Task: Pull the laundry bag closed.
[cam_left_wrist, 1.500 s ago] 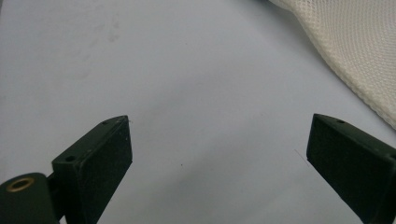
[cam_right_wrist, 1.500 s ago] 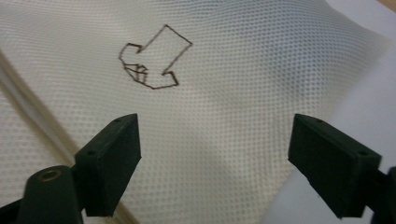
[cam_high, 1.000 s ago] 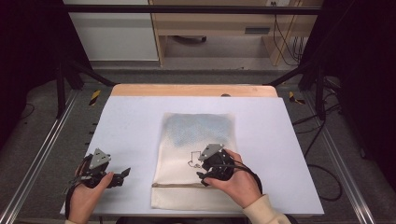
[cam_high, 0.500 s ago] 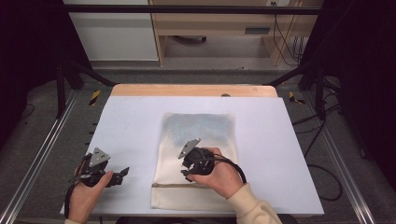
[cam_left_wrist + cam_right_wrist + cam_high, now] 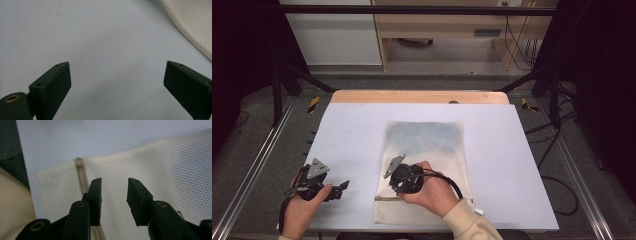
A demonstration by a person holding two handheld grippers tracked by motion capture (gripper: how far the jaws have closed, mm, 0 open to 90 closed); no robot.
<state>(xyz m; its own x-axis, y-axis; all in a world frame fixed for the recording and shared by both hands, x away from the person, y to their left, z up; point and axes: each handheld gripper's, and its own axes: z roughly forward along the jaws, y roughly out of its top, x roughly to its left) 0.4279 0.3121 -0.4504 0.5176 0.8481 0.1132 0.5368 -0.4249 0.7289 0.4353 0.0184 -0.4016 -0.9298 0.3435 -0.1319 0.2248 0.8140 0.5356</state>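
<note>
Right claw [image 5: 113, 195], jaws just narrowed to a small gap and gripping nothing, hovers over the mesh bag [image 5: 427, 150] at table centre; its zipper [image 5: 83, 177] runs toward 11 o'clock. Left claw [image 5: 343, 185] rests wide open, empty, well apart at the bag's 9 o'clock.

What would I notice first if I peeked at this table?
A cream mesh laundry bag lies flat in the middle of the white table. The right tongs hover low over its zipper near the front left corner, and their jaws have just been closing with nothing gripped. The left tongs wait open over bare table beside the bag.
</note>
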